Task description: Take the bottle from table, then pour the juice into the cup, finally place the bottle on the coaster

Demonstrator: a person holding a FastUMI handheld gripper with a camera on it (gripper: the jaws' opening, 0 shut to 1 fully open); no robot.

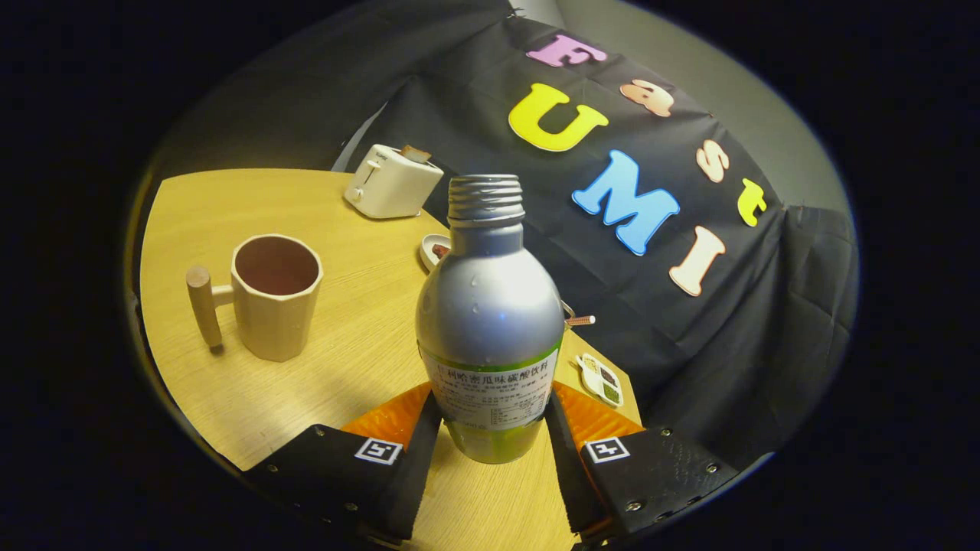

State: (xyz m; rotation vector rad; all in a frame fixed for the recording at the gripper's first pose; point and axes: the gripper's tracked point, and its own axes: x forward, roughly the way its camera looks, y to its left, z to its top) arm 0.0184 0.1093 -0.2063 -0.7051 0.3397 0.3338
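- Bottle [490,321] stands upright between my fingers, cap off, its threaded neck bare (silver body, green band low down).
- My gripper [490,428] is closed on its lower part, one finger pressing each side.
- Cup [274,297] with a peg handle sits on the wooden table [337,360], off to the left ahead.
- Toaster [392,182] stands beyond.

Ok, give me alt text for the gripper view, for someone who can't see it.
A silver metal bottle with a threaded, uncapped neck is clamped between the gripper fingers over a round wooden table. A beige faceted mug with a wooden peg handle stands beyond to one side, a cream toaster further back.
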